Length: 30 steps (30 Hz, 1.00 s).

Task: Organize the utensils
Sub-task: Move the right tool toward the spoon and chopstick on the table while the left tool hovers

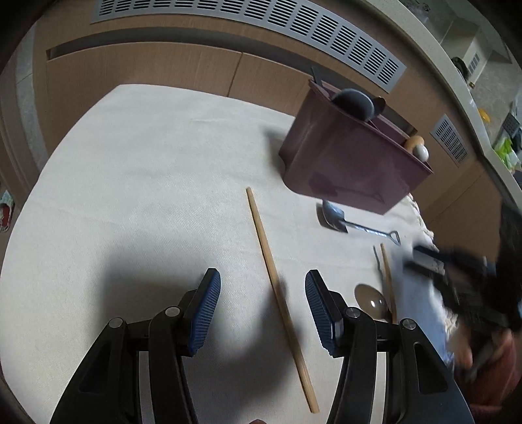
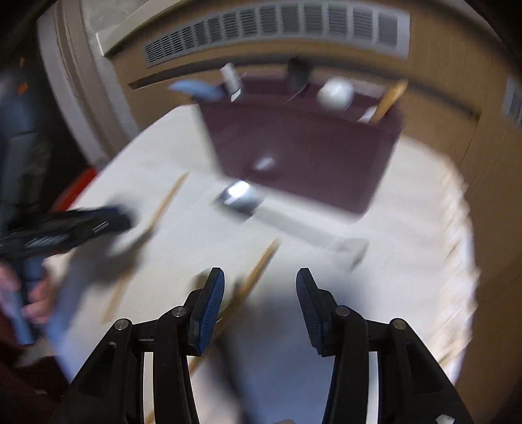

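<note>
A long wooden chopstick (image 1: pixel 277 251) lies on the white cloth (image 1: pixel 130 195), passing between the open fingers of my left gripper (image 1: pixel 263 277), which hovers over it. A dark maroon utensil holder (image 1: pixel 352 153) with several utensils in it stands at the back right. A small metal shovel-shaped spoon (image 1: pixel 352 221) lies in front of it. A second chopstick (image 1: pixel 388 277), a metal spoon (image 1: pixel 372 300) and a fork lie to the right. The right wrist view is blurred: my right gripper (image 2: pixel 260 277) is open and empty above a chopstick (image 2: pixel 257 270), facing the holder (image 2: pixel 303 153).
Wooden cabinet fronts with grey vent grilles (image 1: pixel 261 29) run behind the table. The cloth's fringed edge (image 1: pixel 421 221) is at the right. My other gripper shows blurred at the right edge of the left wrist view (image 1: pixel 463 277) and at the left of the right wrist view (image 2: pixel 65 228).
</note>
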{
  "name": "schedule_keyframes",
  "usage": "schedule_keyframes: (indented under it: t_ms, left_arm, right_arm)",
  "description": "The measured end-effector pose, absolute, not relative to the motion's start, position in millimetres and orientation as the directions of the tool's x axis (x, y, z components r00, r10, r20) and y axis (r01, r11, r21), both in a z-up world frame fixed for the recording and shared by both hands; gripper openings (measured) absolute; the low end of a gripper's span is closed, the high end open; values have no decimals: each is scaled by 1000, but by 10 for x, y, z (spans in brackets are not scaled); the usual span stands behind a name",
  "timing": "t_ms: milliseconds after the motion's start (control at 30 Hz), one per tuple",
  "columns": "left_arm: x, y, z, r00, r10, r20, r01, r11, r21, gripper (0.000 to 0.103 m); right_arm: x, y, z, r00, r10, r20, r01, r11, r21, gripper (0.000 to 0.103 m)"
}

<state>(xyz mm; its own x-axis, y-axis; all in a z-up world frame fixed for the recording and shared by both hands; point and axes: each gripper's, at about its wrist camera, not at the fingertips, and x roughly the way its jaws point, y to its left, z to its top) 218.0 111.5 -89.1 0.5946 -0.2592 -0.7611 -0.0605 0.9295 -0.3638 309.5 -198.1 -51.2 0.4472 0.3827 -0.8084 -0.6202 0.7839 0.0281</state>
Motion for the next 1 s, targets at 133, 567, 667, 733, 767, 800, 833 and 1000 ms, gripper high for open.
schedule_keyframes:
  t_ms: [133,567,667,733,767,800,833,1000]
  left_arm:
    - [2128,1088,-890,583,-276,-764,-37,930,-365,55]
    - [2186,1207,-961,559,-297,-774,-73,912,-403,55]
    - [2182,1213,-974,555,-294,-779,-76,914,-398,55]
    - [2157,1221,-962,555,-292,-779,-73,915,-396,55]
    - [2138,1229,-957,556,-291,-779,-71,917,-393,55]
    - [2122,1239,-955,555,-287,-781,-72,919,-388,55]
    - [2109,1251,-959,553,-283,-784,-72,921,-383,55]
    - [2013,1316,-974,552,-280,-786,-73,922,-381,55]
  right_arm:
    - [3620,-2160,-641,472,305,-827,-540,841,2,8]
    - [3215,-2262,-794,177,473,-863,-616,737,277,17]
    - [3041,-2105,-746,197,463,-864,-679,701,220,17]
    - [3097,-1999,-693,277,435,-857,-694,707,135,23]
    - [3185,-1951,-685,311,426,-849,-687,718,108,26]
    - [3288,-1890,-699,325,419,-848,-675,730,102,30]
    - [3378,-1835,-722,327,413,-850,-659,744,107,31]
    - [3658,-1585,-836,311,432,-846,-598,781,179,38]
